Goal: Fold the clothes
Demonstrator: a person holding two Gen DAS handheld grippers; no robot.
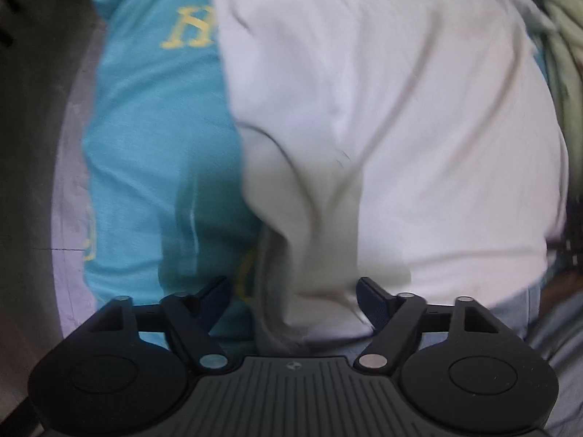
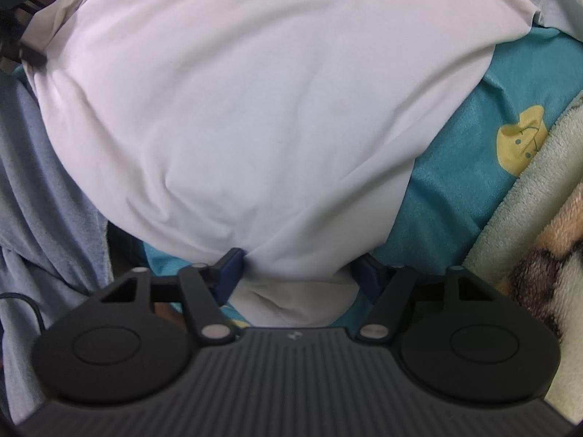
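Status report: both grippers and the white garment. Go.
Left gripper, right gripper: white garment bunched between both. Grip unconfirmed. Garment lies over teal cloth. Nothing blocking.

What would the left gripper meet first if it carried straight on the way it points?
Most likely the white garment, whose bunched fold already lies between the left gripper fingers; depth is unclear in the blur.

Left wrist view motion-blurred; yellow lettering [image 1: 191,29] on teal cloth [image 1: 153,138] partly hidden under white garment [image 1: 382,109]. Right gripper's [image 2: 297,276] right pad [image 2: 368,273] mostly covered by garment fold; grip unclear.
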